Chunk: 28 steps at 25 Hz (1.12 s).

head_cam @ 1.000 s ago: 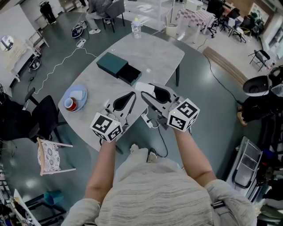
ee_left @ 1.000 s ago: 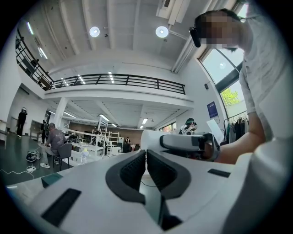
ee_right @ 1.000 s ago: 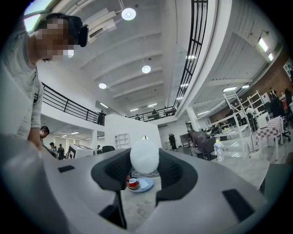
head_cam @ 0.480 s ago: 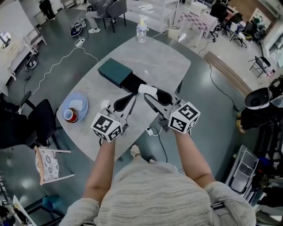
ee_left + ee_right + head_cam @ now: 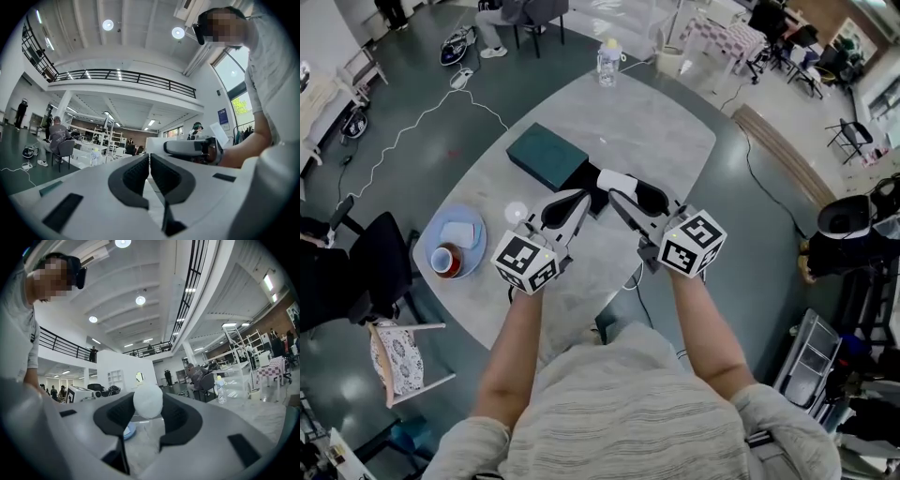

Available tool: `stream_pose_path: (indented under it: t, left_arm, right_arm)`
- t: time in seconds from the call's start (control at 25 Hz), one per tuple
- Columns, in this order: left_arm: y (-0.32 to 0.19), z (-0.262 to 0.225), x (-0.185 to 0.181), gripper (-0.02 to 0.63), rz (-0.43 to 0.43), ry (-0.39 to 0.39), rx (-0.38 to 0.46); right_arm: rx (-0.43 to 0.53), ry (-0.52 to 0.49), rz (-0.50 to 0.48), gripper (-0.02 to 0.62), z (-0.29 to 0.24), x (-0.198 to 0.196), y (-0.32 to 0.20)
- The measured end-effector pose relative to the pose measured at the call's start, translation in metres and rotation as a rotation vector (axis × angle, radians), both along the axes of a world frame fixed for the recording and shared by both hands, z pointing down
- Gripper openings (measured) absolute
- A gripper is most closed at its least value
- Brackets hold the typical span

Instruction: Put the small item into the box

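Grip looking firm: your right gripper is pinching the small white item between its pads, hovering right by the open end of the box on the table, probably to line up the drop. Your left gripper is idling alongside, jaws nearly together on nothing.

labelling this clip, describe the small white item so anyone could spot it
On the grey oval table, find the dark green box. Just right of its black part in the head view, a white egg-shaped item is pinched in the right tool. It is the only white thing a tool holds.
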<state>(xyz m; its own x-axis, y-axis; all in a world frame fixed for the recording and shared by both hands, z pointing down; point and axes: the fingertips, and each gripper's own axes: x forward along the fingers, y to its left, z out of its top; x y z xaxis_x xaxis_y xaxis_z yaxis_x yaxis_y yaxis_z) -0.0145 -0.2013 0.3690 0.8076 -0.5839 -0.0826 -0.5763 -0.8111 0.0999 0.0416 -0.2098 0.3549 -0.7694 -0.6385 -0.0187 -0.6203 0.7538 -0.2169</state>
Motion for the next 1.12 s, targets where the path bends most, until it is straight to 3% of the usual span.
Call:
stream_pose_path:
  t: [0.44, 1.12]
  left_arm:
    - [-0.044, 0.040, 0.003, 0.023, -0.010, -0.008, -0.067]
    - [-0.100, 0.123, 0.003, 0.023, -0.090, -0.011, -0.133]
  right_arm:
    - [-0.075, 0.136, -0.036, 0.183, 0.049, -0.001, -0.059]
    - [-0.228, 0.366, -0.167, 0.183, 0.176, -0.013, -0.120]
